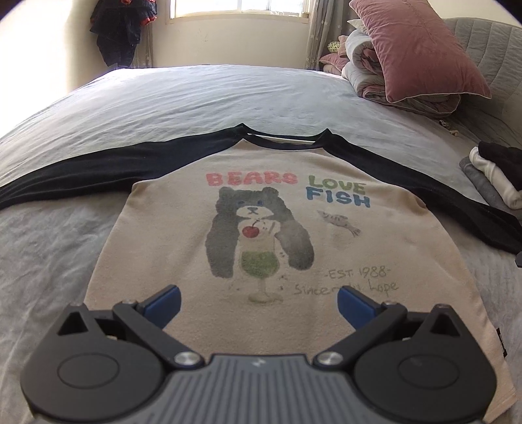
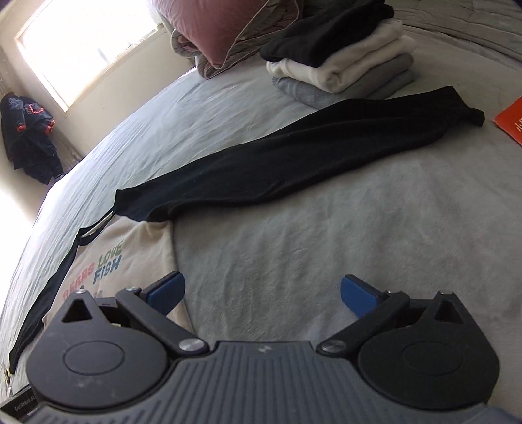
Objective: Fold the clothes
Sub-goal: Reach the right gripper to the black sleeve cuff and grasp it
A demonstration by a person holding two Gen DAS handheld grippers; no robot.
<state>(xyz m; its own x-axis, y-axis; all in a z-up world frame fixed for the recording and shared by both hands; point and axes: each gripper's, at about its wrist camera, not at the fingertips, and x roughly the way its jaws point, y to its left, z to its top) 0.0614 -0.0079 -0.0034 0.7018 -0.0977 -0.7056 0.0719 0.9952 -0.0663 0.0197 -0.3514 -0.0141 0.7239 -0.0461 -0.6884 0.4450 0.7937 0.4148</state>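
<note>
Wrinkled grey bedsheet (image 1: 228, 98); soft cream raglan shirt (image 1: 182, 254) flat.

The shirt (image 1: 267, 228) lies flat on the bed (image 1: 163, 98), sleeves spread, with a folded stack (image 2: 342, 65) beyond its right sleeve (image 2: 293, 163).

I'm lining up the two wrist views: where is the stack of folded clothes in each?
Left wrist: the stack of folded clothes sits at the far right edge, partly cut off, beyond the shirt's right sleeve.
Right wrist: the stack is top centre-right, just behind that sleeve.
Shared landmark: the pink pillow.
</note>
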